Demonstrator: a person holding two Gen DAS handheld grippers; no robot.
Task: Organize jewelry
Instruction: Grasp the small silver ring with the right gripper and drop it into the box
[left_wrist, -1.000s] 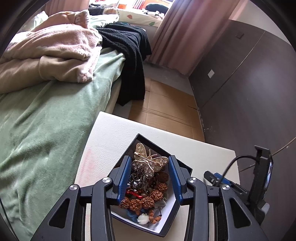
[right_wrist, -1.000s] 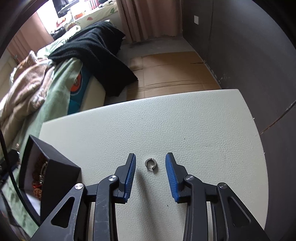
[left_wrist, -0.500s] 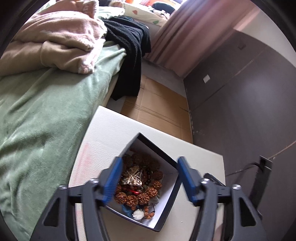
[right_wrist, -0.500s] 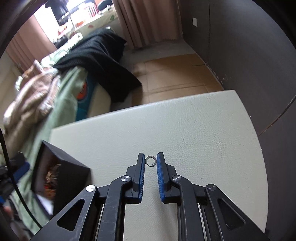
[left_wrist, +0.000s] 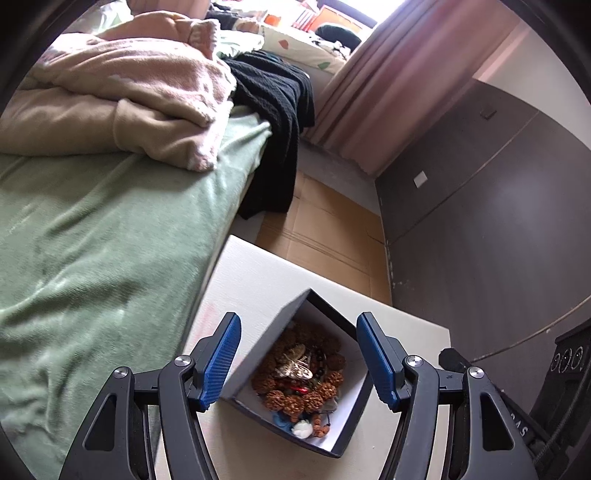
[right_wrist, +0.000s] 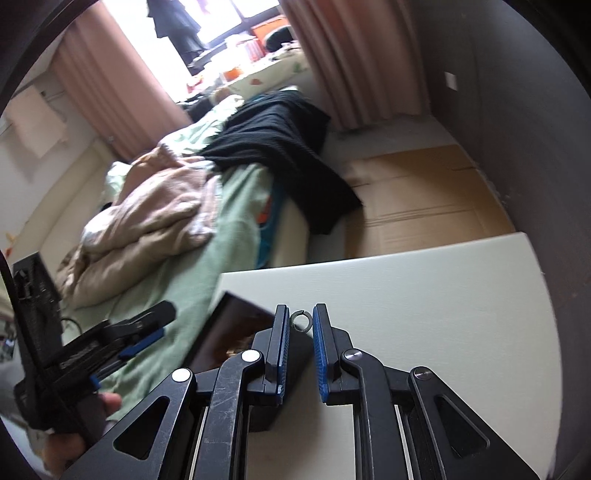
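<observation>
A small silver ring (right_wrist: 300, 320) sits pinched upright; the open black box (left_wrist: 266, 343) on the desk holds beads and a butterfly brooch (left_wrist: 295, 365).

Readable text: none that I can make out with certainty.
Black device (left_wrist: 524, 424), at four o'clock: faint pale letters, too small to read.

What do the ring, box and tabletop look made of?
Ring: probably metal, with a silvery grey sheen and a split band. Box: likely rigid card, matte black outside, white lining. Tabletop: off-white, finely pebbled surface, perhaps faux leather or textured laminate; unclear which.
</observation>
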